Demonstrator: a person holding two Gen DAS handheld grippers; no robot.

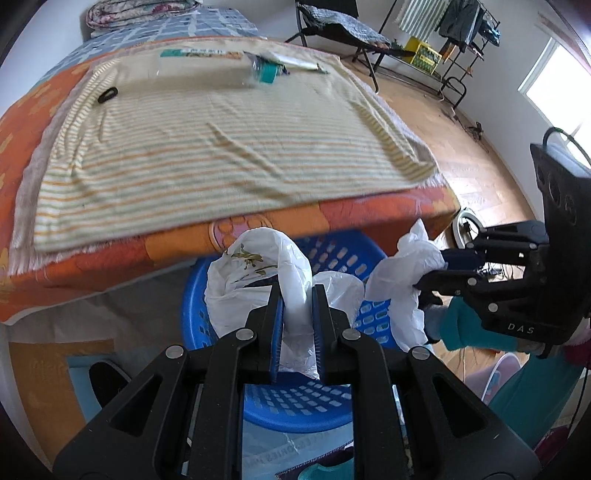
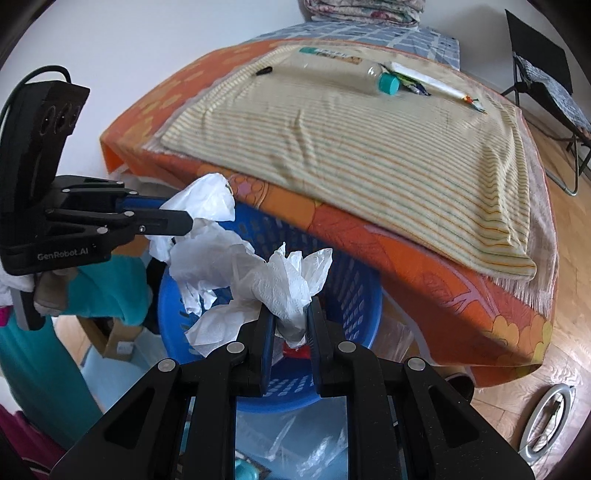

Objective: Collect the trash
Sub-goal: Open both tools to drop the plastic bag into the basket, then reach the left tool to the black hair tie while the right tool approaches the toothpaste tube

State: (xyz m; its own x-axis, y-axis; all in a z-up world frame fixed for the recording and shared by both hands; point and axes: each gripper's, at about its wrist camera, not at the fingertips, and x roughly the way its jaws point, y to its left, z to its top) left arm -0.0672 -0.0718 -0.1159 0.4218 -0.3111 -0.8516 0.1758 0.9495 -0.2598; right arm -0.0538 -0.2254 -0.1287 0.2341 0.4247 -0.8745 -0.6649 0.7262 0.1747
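Observation:
A blue perforated basket (image 1: 317, 410) (image 2: 354, 306) stands on the floor below the bed's edge. My left gripper (image 1: 297, 295) is shut on a white plastic bag (image 1: 258, 269) and holds it over the basket; the bag also shows in the right wrist view (image 2: 210, 258). My right gripper (image 2: 290, 314) is shut on crumpled white tissue paper (image 2: 291, 280) above the basket; it also shows in the left wrist view (image 1: 402, 273). On the striped cloth lie a clear bottle with a teal cap (image 2: 384, 83) (image 1: 264, 70), a white paper roll (image 2: 428, 79) and wrappers.
The bed with an orange cover (image 2: 424, 280) and striped cloth (image 1: 221, 147) fills the view ahead. A small black object (image 1: 107, 95) lies on the cloth. A folding chair (image 1: 343, 29) and a clothes rack (image 1: 461, 33) stand on the wooden floor. A round white device (image 2: 550, 417) lies on the floor.

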